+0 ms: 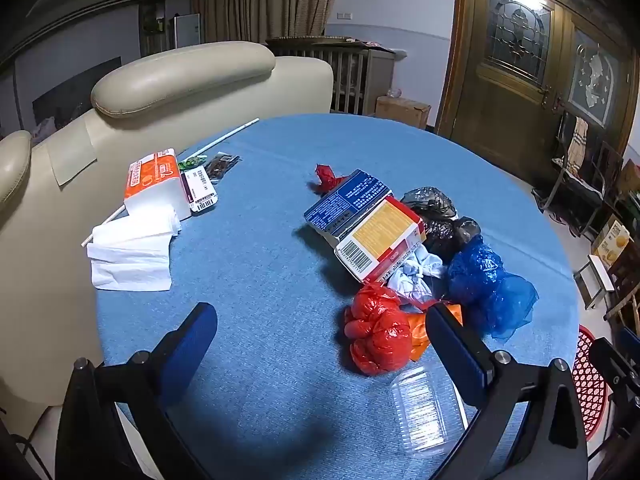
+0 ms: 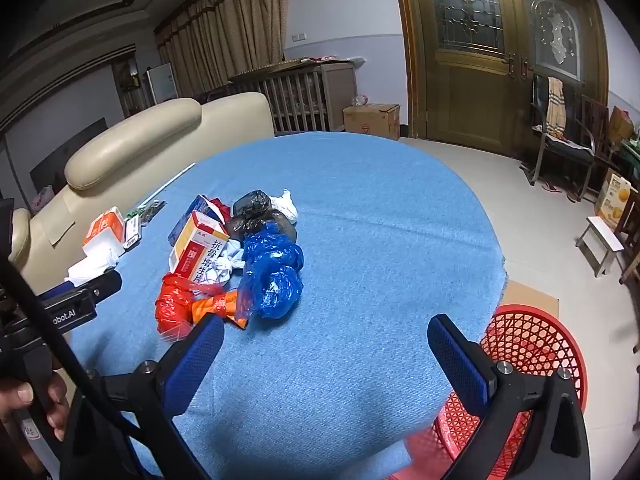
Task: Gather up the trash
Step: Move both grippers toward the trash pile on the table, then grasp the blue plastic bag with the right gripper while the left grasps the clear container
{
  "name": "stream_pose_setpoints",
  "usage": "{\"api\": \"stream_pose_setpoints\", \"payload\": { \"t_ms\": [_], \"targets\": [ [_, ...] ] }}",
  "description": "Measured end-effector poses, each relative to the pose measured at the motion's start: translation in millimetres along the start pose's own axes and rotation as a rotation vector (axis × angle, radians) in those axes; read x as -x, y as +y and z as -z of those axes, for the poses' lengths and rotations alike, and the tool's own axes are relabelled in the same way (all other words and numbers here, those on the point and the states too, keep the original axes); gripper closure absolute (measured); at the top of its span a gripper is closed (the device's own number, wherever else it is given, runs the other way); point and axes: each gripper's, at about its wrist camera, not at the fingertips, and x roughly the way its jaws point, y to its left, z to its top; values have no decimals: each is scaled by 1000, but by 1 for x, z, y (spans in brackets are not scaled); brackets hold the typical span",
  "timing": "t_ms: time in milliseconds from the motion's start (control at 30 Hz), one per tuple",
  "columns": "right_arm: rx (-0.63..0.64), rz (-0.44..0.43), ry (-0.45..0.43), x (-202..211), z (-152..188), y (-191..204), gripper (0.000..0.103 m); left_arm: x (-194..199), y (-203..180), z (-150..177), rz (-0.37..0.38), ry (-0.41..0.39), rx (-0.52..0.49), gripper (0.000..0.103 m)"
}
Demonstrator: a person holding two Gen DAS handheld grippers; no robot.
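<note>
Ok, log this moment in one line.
left gripper: open, empty | right gripper: open, empty | trash pile: on table | basket: beside table

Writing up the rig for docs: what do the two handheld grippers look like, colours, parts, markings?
Both match: the left gripper and right gripper have black angular finger arms with silver bolt heads, tipped by flat rectangular pads faced in textured blue. The left one's black body carries white lettering ending "obot.AI"; a black cable crosses it.

On the round blue-clothed bench (image 1: 280,240), the heap of crumpled plastic bags and cardboard boxes (image 1: 400,248) lies right of centre. The orange-and-white tissue pack (image 1: 154,180) sits far left, beside the cream leather sofa (image 1: 180,80). The red plastic mesh basket (image 2: 528,344) stands on the floor, near right.
</note>
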Motion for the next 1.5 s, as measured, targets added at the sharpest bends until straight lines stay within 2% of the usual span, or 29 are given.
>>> {"api": "stream_pose_setpoints", "payload": {
  "t_ms": [1067,1267,1500],
  "targets": [
    [3,-2,1,1,-2,-2,0,3,-1,2,11,-3,7,0],
    [6,-13,10,-6,-3,-2,0,8,21,20,11,10,55,0],
    [20,-99,70,-45,-12,11,0,0,35,44,2,69,94,0]
  ]
}}
